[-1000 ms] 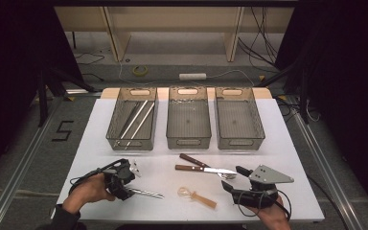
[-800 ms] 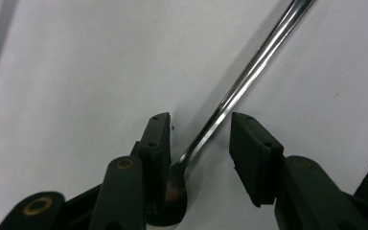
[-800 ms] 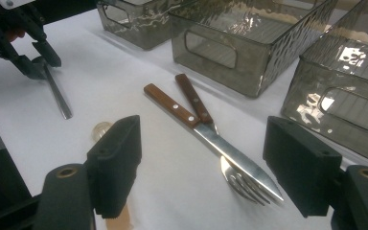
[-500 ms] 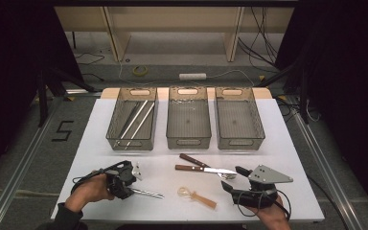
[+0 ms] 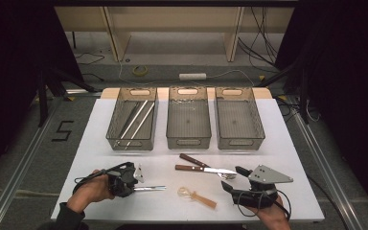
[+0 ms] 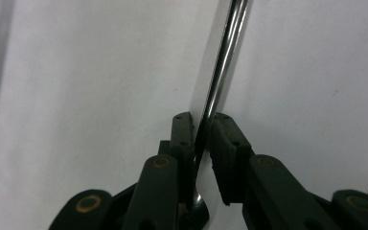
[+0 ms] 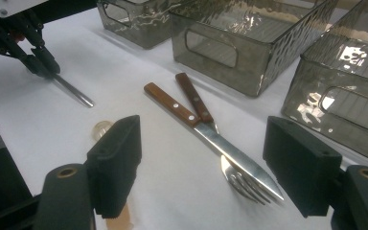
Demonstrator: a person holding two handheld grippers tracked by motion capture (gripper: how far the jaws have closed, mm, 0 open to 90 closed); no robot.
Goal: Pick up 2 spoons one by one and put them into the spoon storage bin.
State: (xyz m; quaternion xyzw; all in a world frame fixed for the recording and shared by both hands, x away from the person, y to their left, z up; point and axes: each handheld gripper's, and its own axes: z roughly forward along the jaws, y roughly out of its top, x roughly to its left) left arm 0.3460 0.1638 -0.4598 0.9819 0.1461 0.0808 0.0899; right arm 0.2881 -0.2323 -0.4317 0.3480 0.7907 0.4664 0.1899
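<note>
A slim metal utensil (image 5: pixel 149 188) lies on the white table (image 5: pixel 100 139) in the lower left of the high view, its polished handle pointing toward the frame's centre. In the left gripper view the handle (image 6: pixel 223 62) runs as a narrow, mirror-bright bar from between the jaws up to the top edge, right of centre, with a rounded shiny part just visible low down behind the jaws; whether that end is a bowl or something else cannot be told. The left gripper (image 5: pixel 133 182) has just been closing its jaws, and its pads (image 6: pixel 182 136) now sit against the handle on both sides, pinching it where it rests on the table. In the right gripper view the same utensil shows at the upper left as a thin grey rod (image 7: pixel 74 93) leaving the other gripper's black tips. The right gripper (image 5: pixel 231 178) rests at the lower right of the high view with its jaws spread wide and nothing between them. Just ahead of it lie a wooden-handled knife (image 7: pixel 206 132) and a wooden-handled fork (image 7: pixel 196 105), crossed and touching, the knife blade over the fork's tines. A pale translucent utensil (image 5: pixel 196 196) lies between the two grippers. Three clear bins (image 5: pixel 188 139) stand in a row across the middle of the high view.
</note>
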